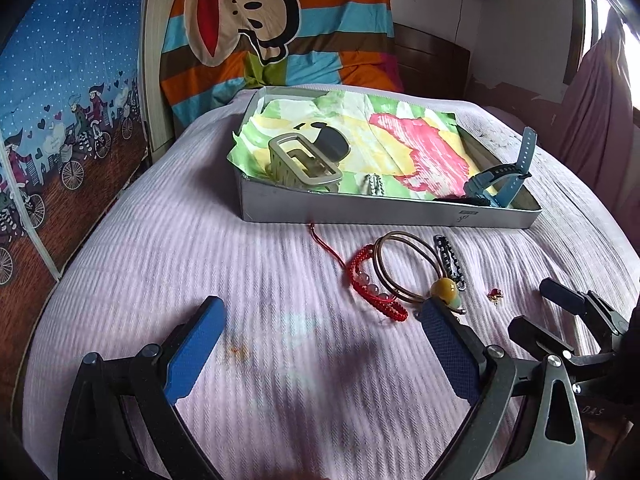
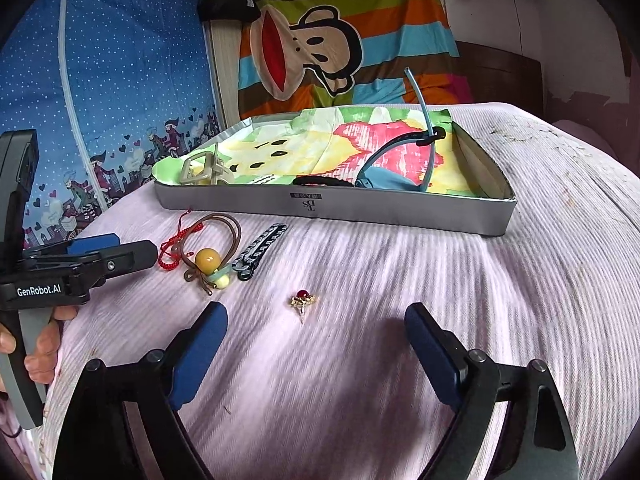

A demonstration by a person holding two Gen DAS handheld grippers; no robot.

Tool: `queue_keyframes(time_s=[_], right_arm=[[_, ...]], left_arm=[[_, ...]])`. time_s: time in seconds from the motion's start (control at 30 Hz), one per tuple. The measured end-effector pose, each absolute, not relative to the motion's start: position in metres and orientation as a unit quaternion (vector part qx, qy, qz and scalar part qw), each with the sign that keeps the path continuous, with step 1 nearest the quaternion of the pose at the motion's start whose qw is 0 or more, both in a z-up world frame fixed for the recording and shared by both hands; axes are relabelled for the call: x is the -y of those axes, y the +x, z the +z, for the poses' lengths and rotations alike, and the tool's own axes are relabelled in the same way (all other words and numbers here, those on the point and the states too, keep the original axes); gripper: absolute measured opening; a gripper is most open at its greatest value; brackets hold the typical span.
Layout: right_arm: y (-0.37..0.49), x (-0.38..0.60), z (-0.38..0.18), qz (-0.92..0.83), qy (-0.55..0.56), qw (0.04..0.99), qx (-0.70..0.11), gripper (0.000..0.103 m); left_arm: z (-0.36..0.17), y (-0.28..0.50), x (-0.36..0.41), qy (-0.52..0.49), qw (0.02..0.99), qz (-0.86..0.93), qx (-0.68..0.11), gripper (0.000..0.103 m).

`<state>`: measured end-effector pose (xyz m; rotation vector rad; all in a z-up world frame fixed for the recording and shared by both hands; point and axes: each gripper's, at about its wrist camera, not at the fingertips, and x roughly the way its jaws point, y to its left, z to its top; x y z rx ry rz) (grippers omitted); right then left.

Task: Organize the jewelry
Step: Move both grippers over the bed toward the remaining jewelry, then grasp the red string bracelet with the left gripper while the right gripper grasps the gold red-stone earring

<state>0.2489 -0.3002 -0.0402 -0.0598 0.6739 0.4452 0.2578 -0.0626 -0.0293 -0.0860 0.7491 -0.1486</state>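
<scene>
A grey tray (image 1: 384,210) (image 2: 400,216) lined with coloured paper holds a beige hair claw (image 1: 304,160) (image 2: 202,170), a blue watch (image 1: 504,184) (image 2: 392,168) and a black hair tie (image 2: 324,181). On the pink cover in front lie a red braided bracelet (image 1: 362,276) (image 2: 170,250), a brown cord with a yellow bead (image 1: 444,290) (image 2: 208,258), a dark hair clip (image 1: 450,258) (image 2: 260,250) and a small gold earring with a red stone (image 1: 495,295) (image 2: 303,301). My left gripper (image 1: 324,320) is open, its right finger beside the bead. My right gripper (image 2: 312,322) is open around the earring.
The cover lies on a rounded table (image 2: 540,280) that drops off at left and right. A striped monkey cloth (image 1: 280,28) and a blue curtain (image 2: 120,80) hang behind. The left gripper's body (image 2: 80,264) sits left of the jewelry in the right wrist view.
</scene>
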Motion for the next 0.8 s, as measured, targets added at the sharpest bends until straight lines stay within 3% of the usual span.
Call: queue_keyframes(time_s=[0.07,0.23,0.8], right_arm=[[0.252,0.298,-0.043,0.217,-0.032,0.916,-0.336,0.082],[0.258,0.298,-0.046,0.223,-0.027,0.911,-0.346,0.071],[0.271,0.287,-0.054,0.256,-0.01,0.893,-0.369,0.031]], left_arm=[[-0.03,0.26,0.065,-0.042,0.926,-0.08,-0.366,0.092],[-0.035,0.266,0.073,-0.032,0.922,-0.097,-0.374,0.067],[-0.05,0.278,0.074,-0.056,0.914,-0.12,-0.382,0.031]])
